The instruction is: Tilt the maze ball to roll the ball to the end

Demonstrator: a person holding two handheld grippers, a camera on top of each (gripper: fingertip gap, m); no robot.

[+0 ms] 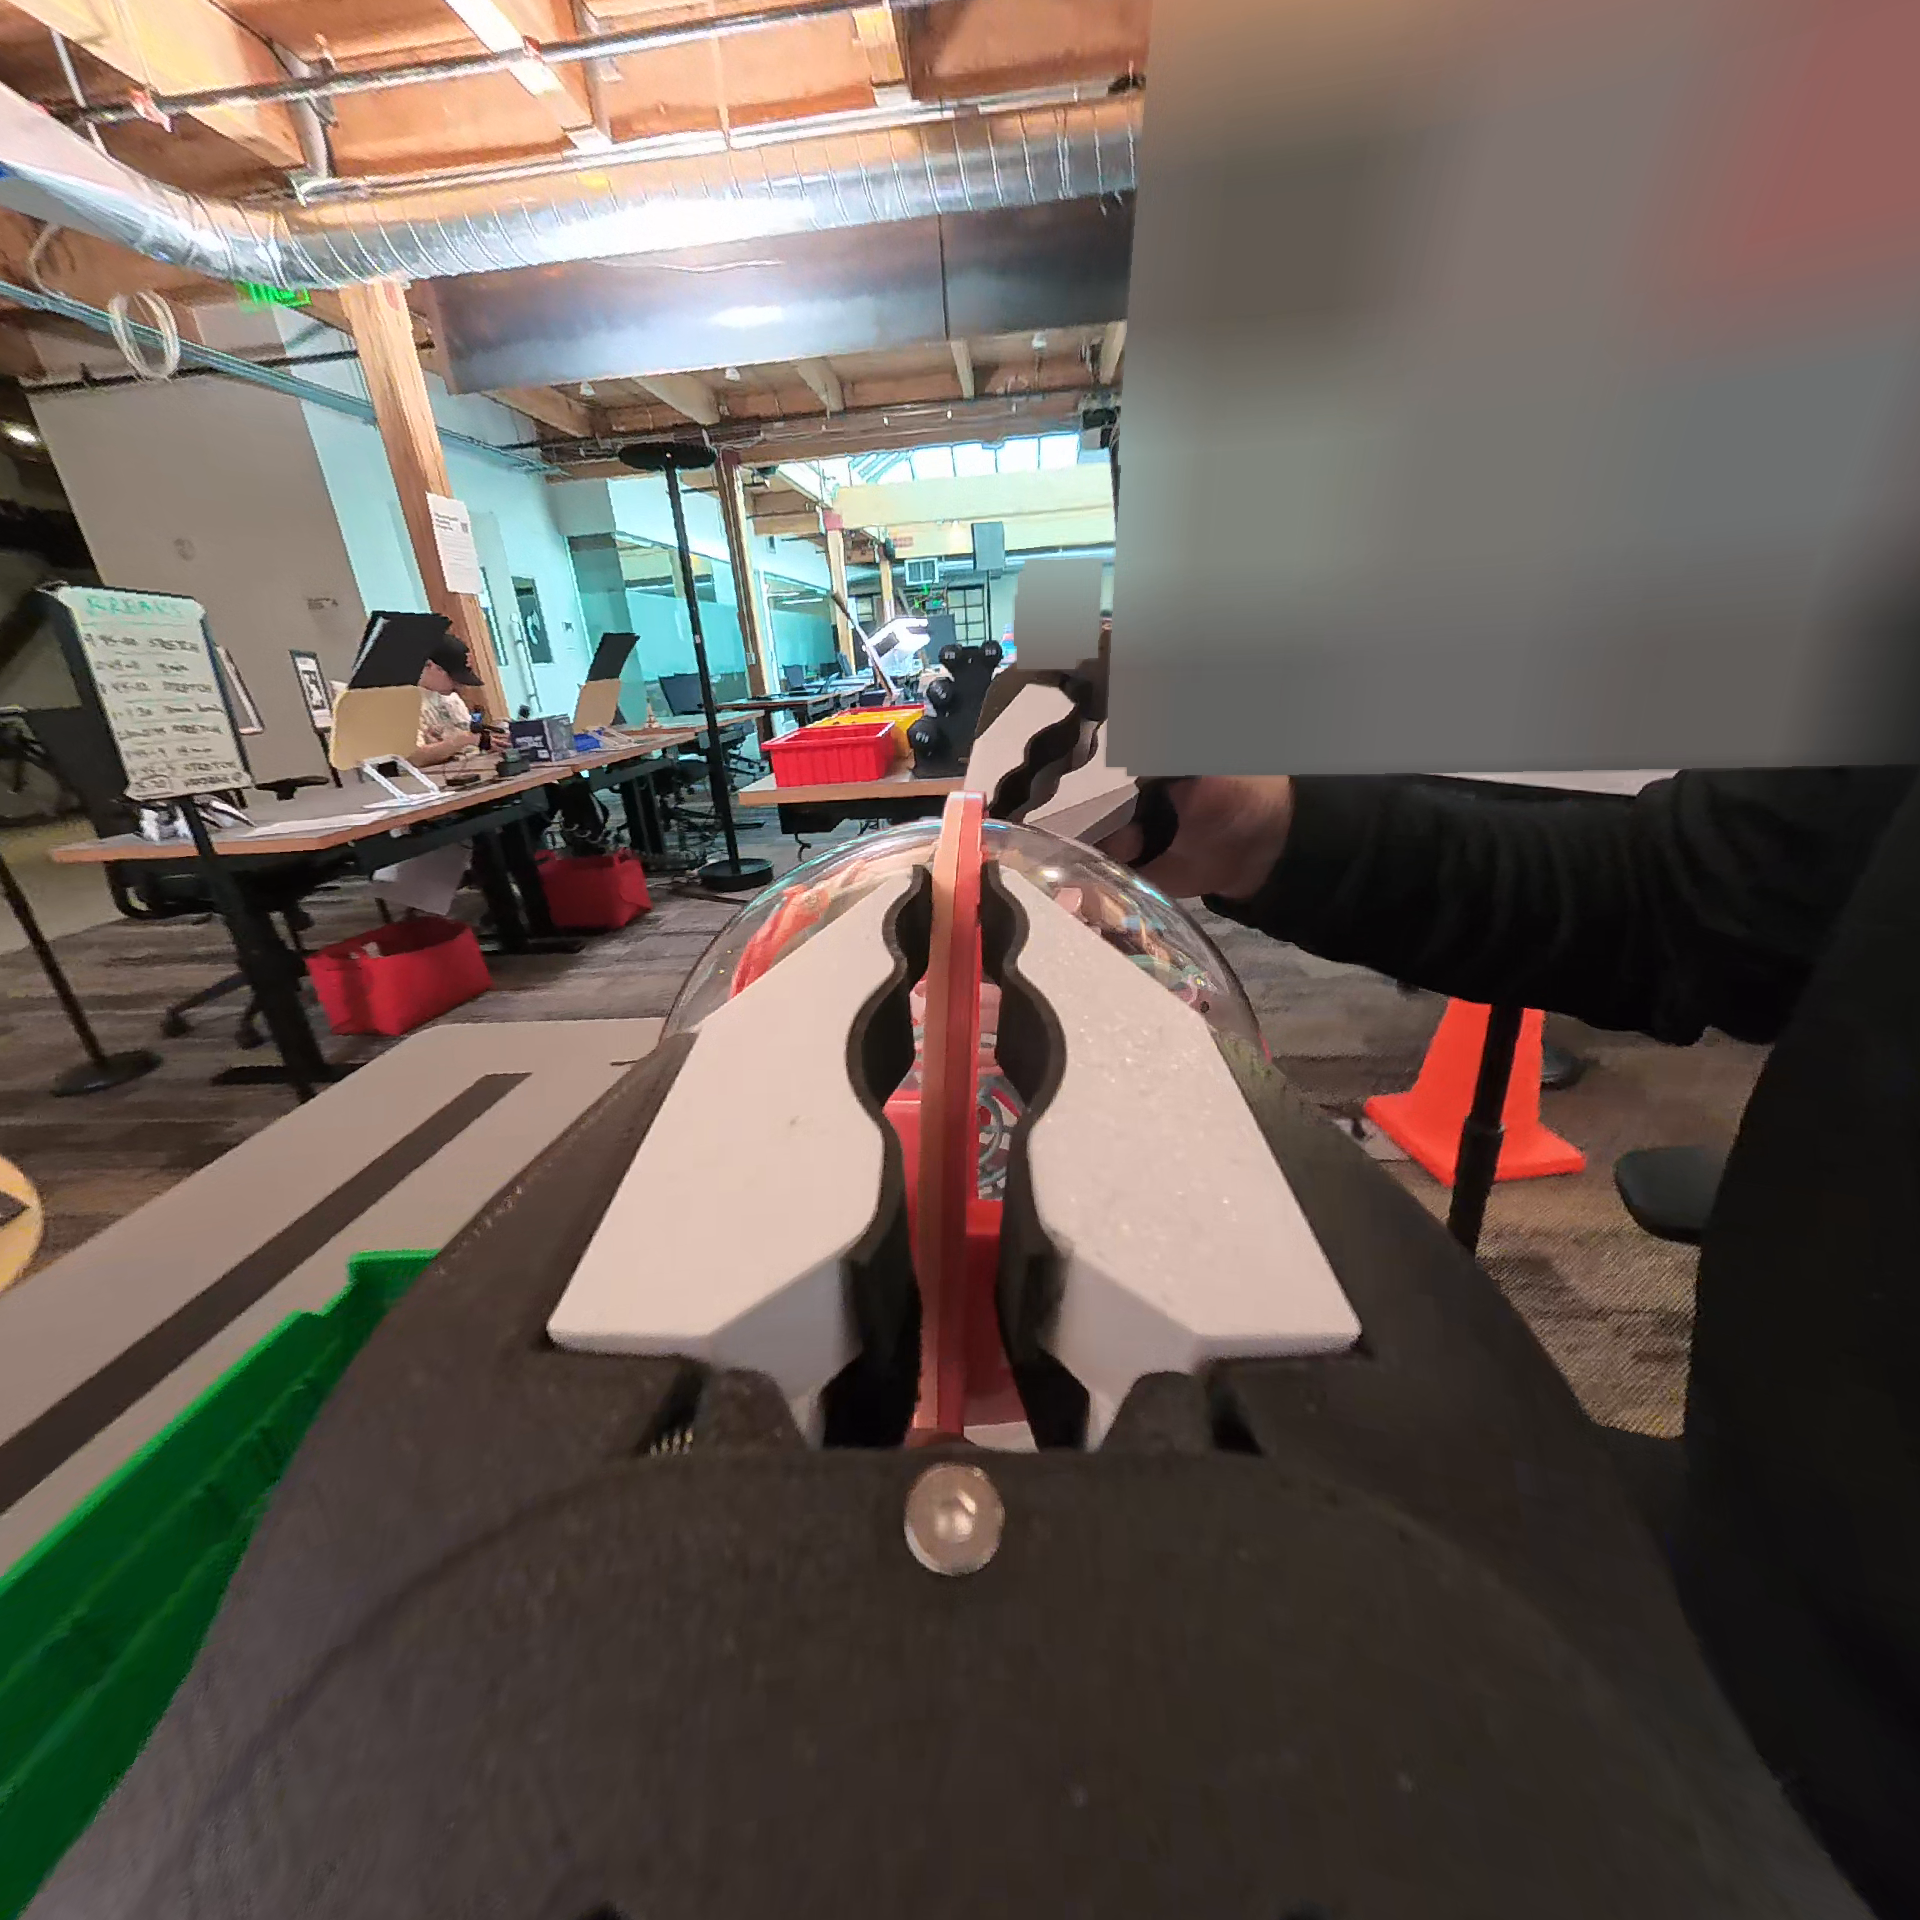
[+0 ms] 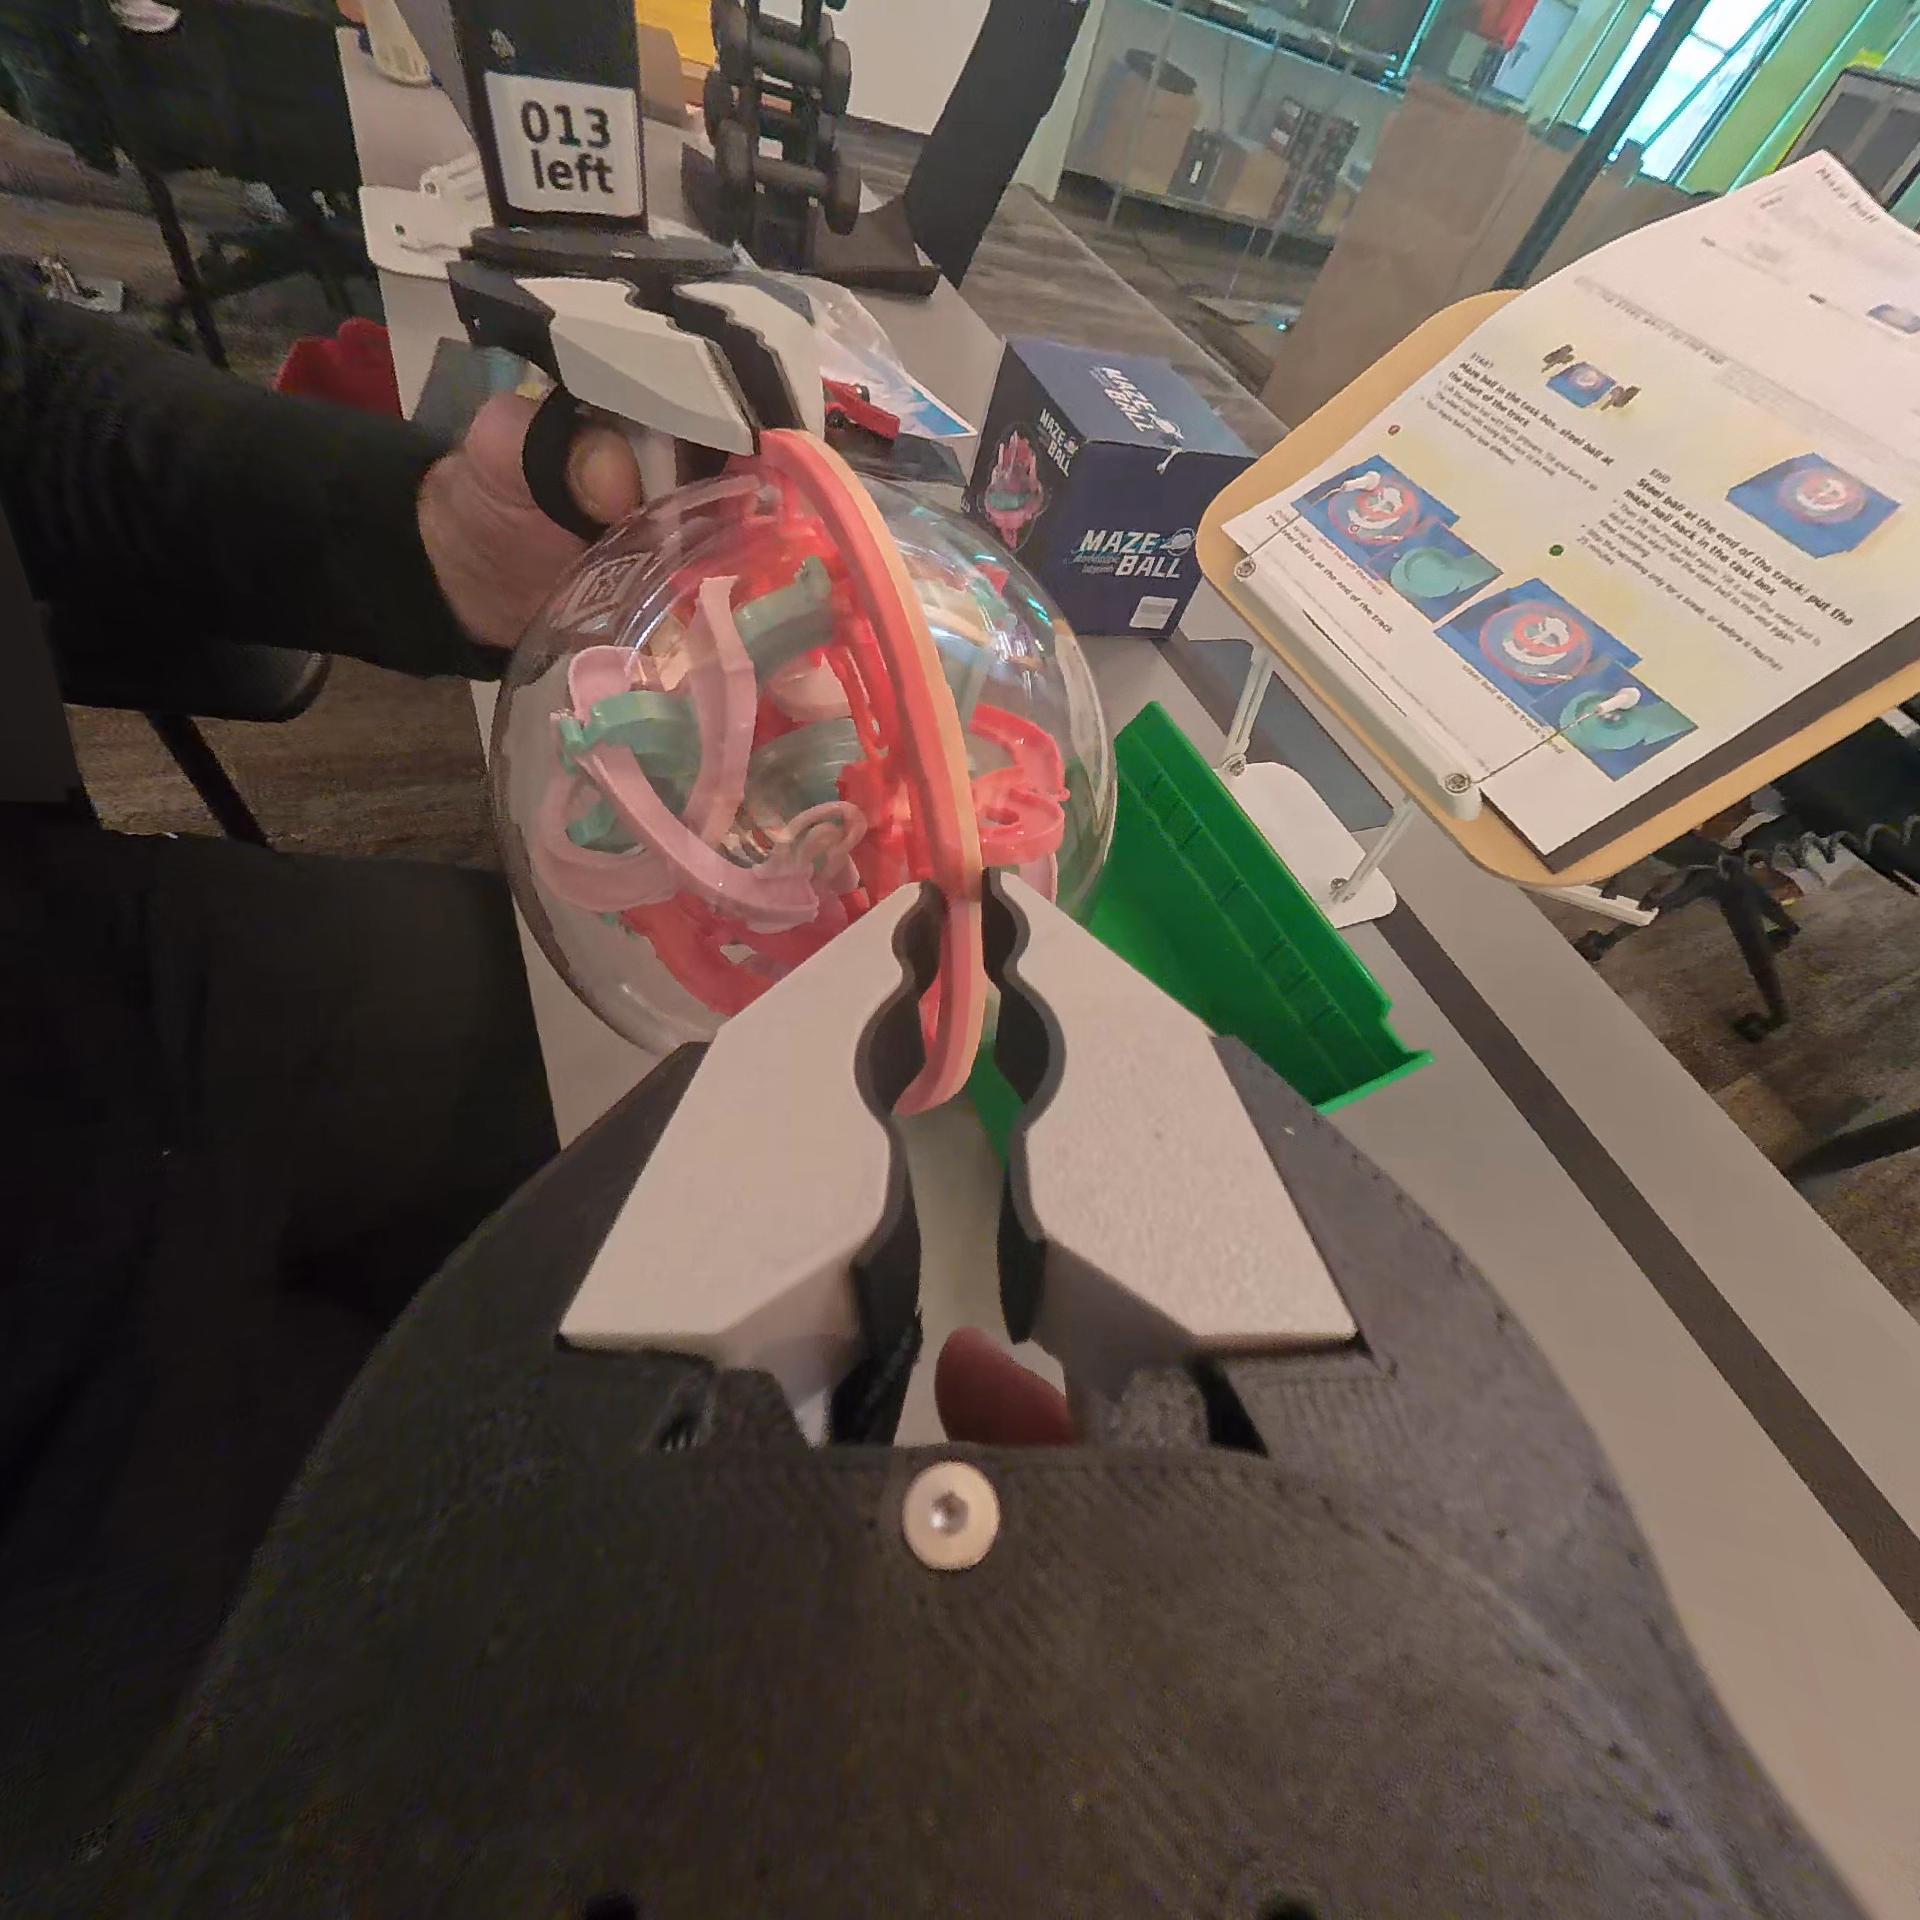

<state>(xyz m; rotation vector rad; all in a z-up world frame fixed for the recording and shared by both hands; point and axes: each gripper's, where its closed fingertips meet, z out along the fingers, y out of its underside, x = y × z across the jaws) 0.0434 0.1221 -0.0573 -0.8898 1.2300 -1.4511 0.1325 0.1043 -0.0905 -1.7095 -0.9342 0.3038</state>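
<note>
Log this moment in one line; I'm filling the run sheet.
clear plastic maze ball: lifted | red rim ring: pinched by both tongs | left tongs: shut on ring | right tongs: shut on ring | steel ball: not visible

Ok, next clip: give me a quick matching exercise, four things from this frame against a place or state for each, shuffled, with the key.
Things
1. maze ball
2. green tray
3. dark blue box
4. instruction sheet

Places or states
A. propped on a tilted wooden stand
B. standing on the grey table, beyond the ball
C. held up by its pink rim, the left gripper and right gripper clamped on opposite sides
D. lying on the table under the ball

Pairs: 1-C, 2-D, 3-B, 4-A
</note>
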